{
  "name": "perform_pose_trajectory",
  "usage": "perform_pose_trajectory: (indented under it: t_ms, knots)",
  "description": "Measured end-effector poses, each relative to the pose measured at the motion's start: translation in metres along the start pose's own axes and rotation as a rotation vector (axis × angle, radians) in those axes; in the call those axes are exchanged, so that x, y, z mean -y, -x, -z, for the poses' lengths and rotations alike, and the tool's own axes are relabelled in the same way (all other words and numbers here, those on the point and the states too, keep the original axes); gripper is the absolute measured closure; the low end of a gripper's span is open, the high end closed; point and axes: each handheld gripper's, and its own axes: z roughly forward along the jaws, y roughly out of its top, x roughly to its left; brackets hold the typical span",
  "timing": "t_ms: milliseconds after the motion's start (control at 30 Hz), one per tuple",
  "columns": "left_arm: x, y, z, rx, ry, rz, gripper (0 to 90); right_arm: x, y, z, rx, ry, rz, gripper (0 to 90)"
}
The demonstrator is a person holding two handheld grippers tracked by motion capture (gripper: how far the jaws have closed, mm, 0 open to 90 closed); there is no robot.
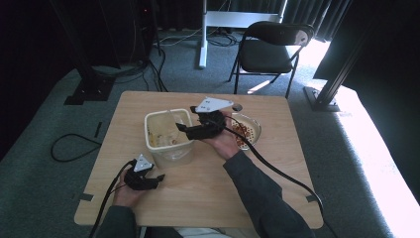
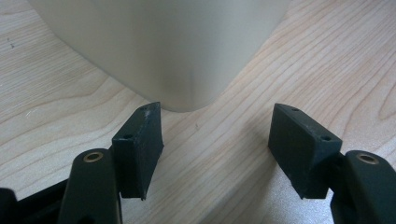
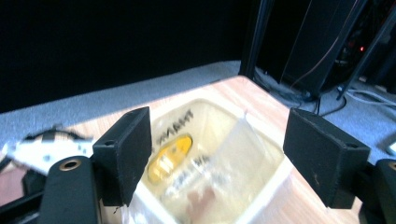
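**Right tongs over the tub, left tongs waiting at its corner**

Nearest to me, my left gripper [image 1: 159, 177] lay low on the table [image 1: 257, 198], its jaws standing apart with nothing between them and pointing at the near corner of the cream tub [image 1: 167, 134]. In the left gripper view that rounded corner [image 2: 187, 70] sat just beyond the fingertips [image 2: 140, 140], close but not touching.

Farther out, my right gripper [image 1: 181, 127] hovered above the tub's open mouth from its right side, so this hand was the nearer one to what lay inside. Its jaws stood wide and held nothing. In the right gripper view I looked down between them at a crumpled clear plastic bag [image 3: 224, 158] in the tub, beside a yellow label [image 3: 170, 156] on the inner wall. I judged the coming move to be a short drop straight down onto the bag.

Behind my right hand stood a bowl of reddish food [image 1: 246, 130]. Beyond the pale wood lay grey carpet [image 1: 44, 193], a black folding chair [image 1: 270, 49] and dark curtains.
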Motion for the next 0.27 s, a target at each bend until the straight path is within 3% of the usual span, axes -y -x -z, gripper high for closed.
perform_pose_trajectory:
  t_ms: [267]
  knots:
    - [0.0, 0.0, -0.001, -0.003, 0.002, 0.004, 33.2, 0.027, 0.006, 0.02, 0.042, -0.046, 0.007, 23.2]
